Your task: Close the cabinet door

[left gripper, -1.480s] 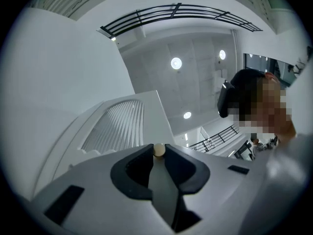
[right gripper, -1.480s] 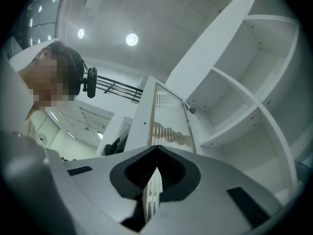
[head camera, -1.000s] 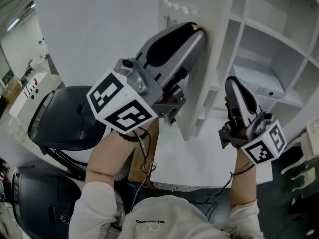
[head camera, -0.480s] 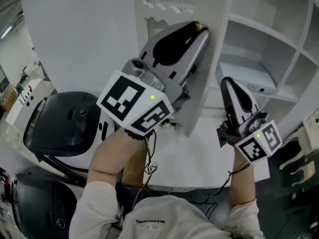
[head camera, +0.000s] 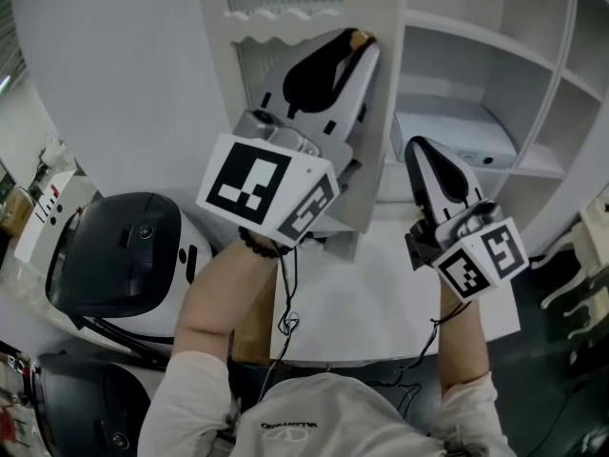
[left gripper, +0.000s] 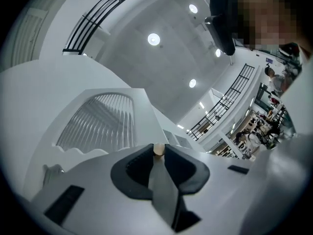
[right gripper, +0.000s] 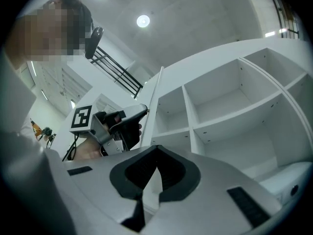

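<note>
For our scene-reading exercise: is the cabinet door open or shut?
Open. The cabinet door stands swung out from the cabinet, with the shelves exposed beside it. The left gripper grips its knob.

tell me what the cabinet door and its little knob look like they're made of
Cabinet door: probably painted wood or fibreboard, smooth matte white all over, with thin slats and a scalloped trim. The paint hides which it is.
Knob: pale tan and looks unpainted, possibly bare wood, but it is too small to be sure.
</note>
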Motion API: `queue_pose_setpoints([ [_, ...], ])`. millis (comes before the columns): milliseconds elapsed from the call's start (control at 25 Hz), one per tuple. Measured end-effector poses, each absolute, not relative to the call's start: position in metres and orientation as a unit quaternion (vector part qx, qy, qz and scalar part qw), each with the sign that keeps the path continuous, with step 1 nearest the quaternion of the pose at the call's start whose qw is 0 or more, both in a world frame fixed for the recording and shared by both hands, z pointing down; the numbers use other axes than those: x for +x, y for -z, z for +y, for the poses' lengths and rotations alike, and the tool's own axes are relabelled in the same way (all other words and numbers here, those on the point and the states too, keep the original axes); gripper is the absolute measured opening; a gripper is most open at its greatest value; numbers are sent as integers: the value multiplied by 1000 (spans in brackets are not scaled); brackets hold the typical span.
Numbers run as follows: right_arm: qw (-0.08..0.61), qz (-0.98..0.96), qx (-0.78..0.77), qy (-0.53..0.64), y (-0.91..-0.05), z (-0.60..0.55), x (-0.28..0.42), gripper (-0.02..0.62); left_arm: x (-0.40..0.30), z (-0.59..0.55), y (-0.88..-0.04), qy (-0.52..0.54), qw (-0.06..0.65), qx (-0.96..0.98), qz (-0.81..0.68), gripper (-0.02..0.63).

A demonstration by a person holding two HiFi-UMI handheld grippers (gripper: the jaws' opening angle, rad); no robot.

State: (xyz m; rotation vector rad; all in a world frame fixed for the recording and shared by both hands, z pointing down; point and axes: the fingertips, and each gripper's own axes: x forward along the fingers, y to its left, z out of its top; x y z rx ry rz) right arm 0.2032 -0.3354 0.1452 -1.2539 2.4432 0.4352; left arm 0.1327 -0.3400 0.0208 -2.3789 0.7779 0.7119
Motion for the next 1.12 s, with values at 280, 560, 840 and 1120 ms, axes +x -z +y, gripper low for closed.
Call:
queue_pose_setpoints([
  [280,166,861,-456,-155,-154,-354,214,9,150,-353,-19,-246,287,-871,313,74],
  [560,168,862,-453,-153,-155,-363,215,9,160,-370,-21,-219,287,-872,329,74],
  [840,167,861,-454,-155,-156,-368,219,9,169,-383,-21,-200,291,-868,349,75],
  [1120,169,862,-454,-149,-159,-376,219,9,177,-398,-22,-184,295,-863,367,75],
])
